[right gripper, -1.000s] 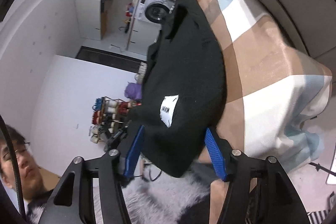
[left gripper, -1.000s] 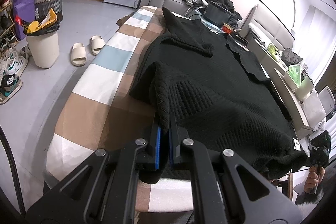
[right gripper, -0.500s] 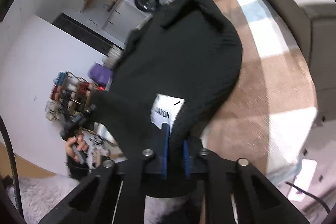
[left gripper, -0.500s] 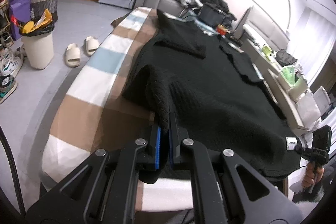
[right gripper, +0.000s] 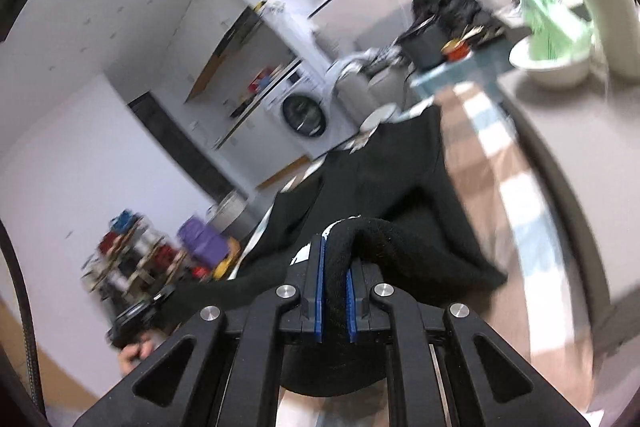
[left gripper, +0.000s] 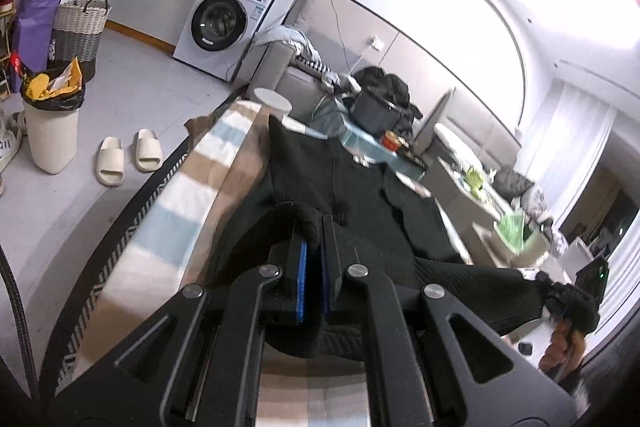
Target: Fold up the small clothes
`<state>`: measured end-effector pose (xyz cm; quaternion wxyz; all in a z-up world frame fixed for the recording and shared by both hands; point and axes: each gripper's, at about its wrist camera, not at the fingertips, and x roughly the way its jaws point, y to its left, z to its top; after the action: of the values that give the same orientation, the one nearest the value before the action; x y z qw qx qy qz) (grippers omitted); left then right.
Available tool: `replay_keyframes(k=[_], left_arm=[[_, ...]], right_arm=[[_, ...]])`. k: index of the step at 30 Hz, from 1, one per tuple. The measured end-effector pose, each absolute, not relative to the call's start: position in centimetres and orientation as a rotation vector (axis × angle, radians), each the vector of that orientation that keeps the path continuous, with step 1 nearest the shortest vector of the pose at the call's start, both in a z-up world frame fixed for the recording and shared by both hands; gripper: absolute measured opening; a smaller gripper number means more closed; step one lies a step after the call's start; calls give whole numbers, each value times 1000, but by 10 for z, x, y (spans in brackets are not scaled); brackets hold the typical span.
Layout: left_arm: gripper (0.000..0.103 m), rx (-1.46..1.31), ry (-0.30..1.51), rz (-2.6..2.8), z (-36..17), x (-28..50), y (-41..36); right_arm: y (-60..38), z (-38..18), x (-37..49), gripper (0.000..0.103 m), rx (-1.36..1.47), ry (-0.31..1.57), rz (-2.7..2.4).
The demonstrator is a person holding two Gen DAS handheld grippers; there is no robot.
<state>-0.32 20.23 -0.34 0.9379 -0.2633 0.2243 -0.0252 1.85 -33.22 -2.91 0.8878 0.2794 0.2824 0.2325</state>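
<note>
A black knit sweater point(left gripper: 360, 195) lies along a striped brown, white and blue bed cover point(left gripper: 168, 219). My left gripper point(left gripper: 314, 247) is shut on one near corner of the sweater's hem, which bunches over its blue pads. My right gripper point(right gripper: 334, 259) is shut on the other corner of the black sweater point(right gripper: 384, 187), and a rolled fold with a white label edge arches over its fingers. Both corners hang lifted off the cover point(right gripper: 492, 187), with the hem stretched between them. In the left wrist view the right gripper point(left gripper: 576, 295) shows at the far right, held by a hand.
A washing machine point(left gripper: 224, 23) stands at the back. A bin point(left gripper: 52, 123) and slippers point(left gripper: 128, 155) sit on the floor to the left. A cluttered side table with a dark pot point(left gripper: 376, 107) and a sofa lie beyond the bed. A shelf of bottles point(right gripper: 136, 259) stands at left.
The right gripper closed on the hem corner, rolled, and rose. The left gripper also lifted with its corner, so the near hem has come up off the cover.
</note>
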Motion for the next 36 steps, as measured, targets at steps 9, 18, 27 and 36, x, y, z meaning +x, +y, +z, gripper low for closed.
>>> replay_keyframes(k=[9,18,27,36], left_arm=[[3,-558,469,-17,6,120,227],[3,-566,596,48,-38,235,235],[26,-536,731,145,-79,258,233],[58,-566,773,199,-89,170,236]], right_arm=[[-319,-33,119,9,569,592,299],[-312,-46,208,9,546,646,209],[-329,-66,228,23,523,771,120],[-323,-86,149,43,444,899,176]])
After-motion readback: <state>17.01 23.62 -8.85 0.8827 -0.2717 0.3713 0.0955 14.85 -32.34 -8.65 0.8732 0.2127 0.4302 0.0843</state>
